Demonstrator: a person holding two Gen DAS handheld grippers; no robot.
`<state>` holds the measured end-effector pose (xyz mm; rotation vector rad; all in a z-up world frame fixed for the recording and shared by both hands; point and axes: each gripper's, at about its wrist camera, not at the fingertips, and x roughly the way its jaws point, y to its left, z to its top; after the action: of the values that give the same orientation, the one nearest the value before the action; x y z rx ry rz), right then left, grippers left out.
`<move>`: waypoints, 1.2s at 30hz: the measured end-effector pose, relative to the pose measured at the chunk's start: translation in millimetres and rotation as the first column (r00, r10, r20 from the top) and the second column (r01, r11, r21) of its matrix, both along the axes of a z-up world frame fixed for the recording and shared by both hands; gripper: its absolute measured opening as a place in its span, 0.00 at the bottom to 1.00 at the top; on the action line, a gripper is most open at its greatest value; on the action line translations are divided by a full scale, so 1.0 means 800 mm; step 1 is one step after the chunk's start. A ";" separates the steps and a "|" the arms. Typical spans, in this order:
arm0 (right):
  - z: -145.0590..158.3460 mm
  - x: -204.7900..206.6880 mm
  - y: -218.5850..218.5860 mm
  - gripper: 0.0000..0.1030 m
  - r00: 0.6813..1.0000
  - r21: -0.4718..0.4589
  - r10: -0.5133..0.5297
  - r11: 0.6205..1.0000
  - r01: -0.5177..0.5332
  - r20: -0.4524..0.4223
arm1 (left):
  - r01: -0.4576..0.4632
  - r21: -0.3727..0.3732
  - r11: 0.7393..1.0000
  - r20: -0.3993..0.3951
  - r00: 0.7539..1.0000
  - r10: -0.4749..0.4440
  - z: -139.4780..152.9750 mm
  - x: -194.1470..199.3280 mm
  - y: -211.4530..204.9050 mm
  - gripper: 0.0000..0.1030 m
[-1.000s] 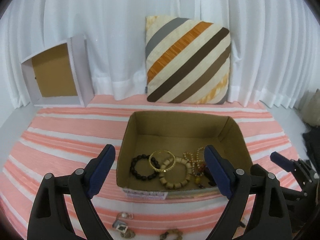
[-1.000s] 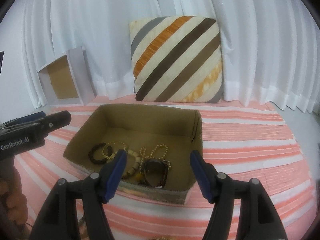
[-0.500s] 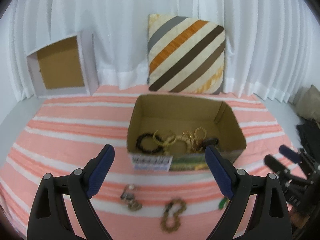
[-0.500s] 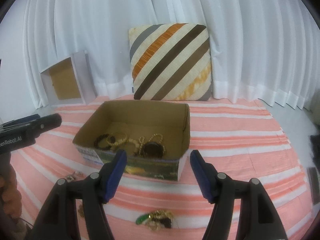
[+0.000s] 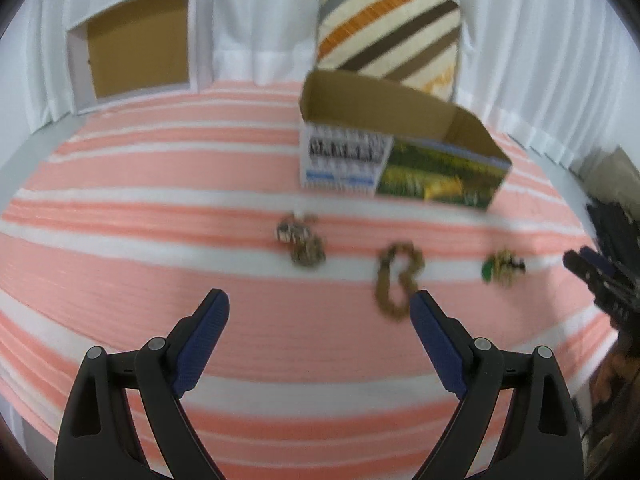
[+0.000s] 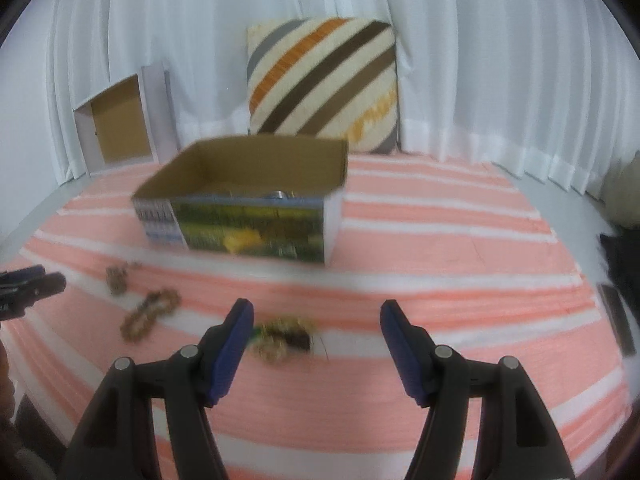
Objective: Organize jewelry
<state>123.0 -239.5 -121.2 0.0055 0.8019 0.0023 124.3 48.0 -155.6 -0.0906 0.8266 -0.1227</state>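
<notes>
left gripper (image 5: 319,307): jaws spread wide, nothing between them, just striped cloth under the gap

right gripper (image 6: 316,318): jaws also wide apart and empty, hanging over the cloth

beaded bracelet (image 5: 397,280): sits just ahead of the left gripper's right jaw, almost touching its tip in the view. It's pinched into a long loop, long axis running away from the jaws toward the box

green-and-gold piece (image 6: 282,336): lies just ahead of the right gripper's left jaw, inside the gap on that side. Blurry tangle, so can't call which way it points. In the left view it's off past the right jaw, well apart

small metal cluster (image 5: 301,239): straight ahead of the left jaws, farther out than the bracelet, about halfway to the box. Too smeared to say what it is

cardboard box (image 5: 404,166): beyond all three pieces, open top, printed side facing the jaws, turned a bit so one corner points toward the left gripper. Contents barely show from this low

striped cloth (image 6: 440,280): pink and white, lots of bare room to the right of the right jaws and left of the left jaws

striped cushion (image 6: 322,80): behind the box, leaning on the white curtain (image 6: 480,60)

box lid (image 5: 136,40): propped against the curtain, far left

dark stuff at the right edge (image 6: 624,256): off the cloth, can't tell what it is
</notes>
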 end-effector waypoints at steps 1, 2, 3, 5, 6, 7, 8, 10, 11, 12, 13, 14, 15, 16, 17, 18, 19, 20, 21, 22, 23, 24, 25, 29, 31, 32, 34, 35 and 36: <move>-0.006 -0.004 -0.002 0.65 1.000 0.004 -0.005 1.000 0.005 -0.013 | 0.005 0.007 1.000 -0.001 1.000 -0.005 -0.005 -0.003 0.000 0.90; -0.011 -0.009 -0.003 0.65 1.000 0.007 -0.011 1.000 0.011 -0.021 | 0.007 0.012 1.000 -0.006 1.000 -0.007 -0.011 -0.007 0.000 0.90; -0.015 -0.015 -0.004 0.65 0.999 0.013 -0.016 1.000 0.017 -0.028 | 0.002 0.011 1.000 -0.015 1.000 -0.002 -0.015 -0.007 0.002 0.90; -0.024 -0.023 -0.006 0.65 0.999 0.027 -0.021 0.999 0.022 -0.041 | -0.012 -0.008 1.000 -0.035 0.999 0.012 -0.021 -0.003 0.009 0.90; -0.027 -0.026 -0.006 0.65 0.999 0.028 -0.021 0.999 0.023 -0.049 | -0.021 -0.016 1.000 -0.040 0.999 0.021 -0.021 0.000 0.011 0.90; -0.032 -0.027 -0.005 0.65 0.998 0.029 -0.022 0.999 0.024 -0.057 | -0.024 -0.020 1.000 -0.039 0.999 0.024 -0.021 0.002 0.011 0.90; -0.034 -0.029 -0.005 0.65 0.998 0.032 -0.024 0.999 0.026 -0.063 | -0.022 -0.025 0.999 -0.036 0.999 0.021 -0.021 0.003 0.012 0.90; -0.039 -0.031 -0.005 0.65 0.997 0.044 -0.034 0.998 0.037 -0.072 | 0.001 -0.034 0.999 -0.028 1.000 -0.002 -0.018 0.007 0.007 0.90; -0.041 -0.032 -0.005 0.65 0.997 0.048 -0.037 0.998 0.040 -0.074 | 0.021 -0.038 0.999 -0.024 0.999 -0.022 -0.018 0.009 0.002 0.90; -0.042 -0.033 -0.004 0.65 0.996 0.049 -0.038 0.998 0.041 -0.076 | 0.039 -0.039 0.998 -0.024 0.999 -0.040 -0.018 0.012 -0.005 0.90; -0.044 -0.034 -0.004 0.65 0.996 0.045 -0.038 0.998 0.041 -0.078 | 0.058 -0.038 0.998 -0.025 0.998 -0.059 -0.018 0.016 -0.014 0.90; -0.045 -0.035 -0.003 0.65 0.996 0.044 -0.038 0.998 0.041 -0.079 | 0.078 -0.033 0.996 -0.027 0.997 -0.079 -0.020 0.022 -0.024 0.90; -0.045 -0.035 -0.003 0.65 0.996 0.044 -0.037 0.998 0.041 -0.079 | 0.097 -0.021 0.995 -0.031 0.995 -0.097 -0.021 0.028 -0.036 0.90; -0.045 -0.036 -0.004 0.65 0.996 0.046 -0.038 0.998 0.041 -0.078 | 0.110 -0.008 0.994 -0.032 0.993 -0.110 -0.023 0.034 -0.045 0.90; -0.044 -0.035 -0.005 0.65 0.996 0.048 -0.038 0.998 0.042 -0.078 | 0.120 0.003 0.993 -0.031 0.992 -0.120 -0.024 0.039 -0.053 0.90; -0.045 -0.035 -0.004 0.65 0.996 0.051 -0.037 0.998 0.041 -0.077 | 0.133 0.021 0.991 -0.030 0.991 -0.133 -0.027 0.047 -0.063 0.90; -0.044 -0.034 -0.005 0.65 0.996 0.054 -0.034 0.998 0.038 -0.077 | 0.138 0.032 0.990 -0.033 0.990 -0.137 -0.028 0.052 -0.068 0.90; -0.043 -0.032 -0.007 0.65 0.997 0.057 -0.031 0.998 0.035 -0.078 | 0.142 0.049 0.989 -0.041 0.989 -0.140 -0.032 0.059 -0.074 0.90; -0.043 -0.030 -0.008 0.65 0.996 0.065 -0.027 0.997 0.032 -0.081 | 0.142 0.062 0.988 -0.053 0.989 -0.138 -0.037 0.066 -0.079 0.90; -0.043 -0.027 -0.011 0.65 0.996 0.080 -0.023 0.996 0.030 -0.086 | 0.139 0.070 0.988 -0.065 0.989 -0.135 -0.042 0.072 -0.080 0.90; -0.044 -0.025 -0.013 0.65 0.996 0.093 -0.022 0.995 0.031 -0.092 | 0.136 0.078 0.988 -0.076 0.989 -0.131 -0.046 0.076 -0.081 0.89; -0.046 -0.021 -0.016 0.65 0.995 0.109 -0.021 0.994 0.032 -0.102 | 0.131 0.086 0.988 -0.091 0.988 -0.124 -0.052 0.081 -0.081 0.88; -0.047 -0.018 -0.018 0.65 0.994 0.117 -0.022 0.993 0.035 -0.109 | 0.129 0.090 0.988 -0.106 0.987 -0.119 -0.057 0.084 -0.080 0.85; -0.052 -0.002 -0.021 0.65 0.991 0.144 0.005 0.990 0.014 -0.134 | 0.134 0.095 0.986 -0.117 0.986 -0.123 -0.062 0.085 -0.081 0.71; -0.053 0.010 -0.016 0.65 0.990 0.164 0.034 0.986 -0.011 -0.138 | 0.146 0.105 0.984 -0.106 0.985 -0.135 -0.061 0.082 -0.084 0.55; -0.053 0.015 -0.015 0.65 0.990 0.170 0.041 0.985 -0.017 -0.137 | 0.157 0.110 0.981 -0.097 0.984 -0.147 -0.061 0.080 -0.087 0.44; -0.055 0.030 -0.014 0.65 0.988 0.197 0.056 0.980 -0.027 -0.143 | 0.174 0.111 0.979 -0.085 0.983 -0.165 -0.060 0.076 -0.091 0.31; -0.058 0.041 -0.015 0.65 0.986 0.219 0.059 0.975 -0.023 -0.156 | 0.178 0.111 0.978 -0.082 0.982 -0.169 -0.060 0.074 -0.092 0.28; -0.059 0.046 -0.016 0.65 0.985 0.233 0.057 0.972 -0.018 -0.160 | 0.177 0.111 0.978 -0.080 0.982 -0.169 -0.059 0.073 -0.093 0.27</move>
<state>159.9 -252.5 -168.3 0.2132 0.9651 0.1328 182.4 -26.4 -202.9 0.0891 0.9100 -0.2359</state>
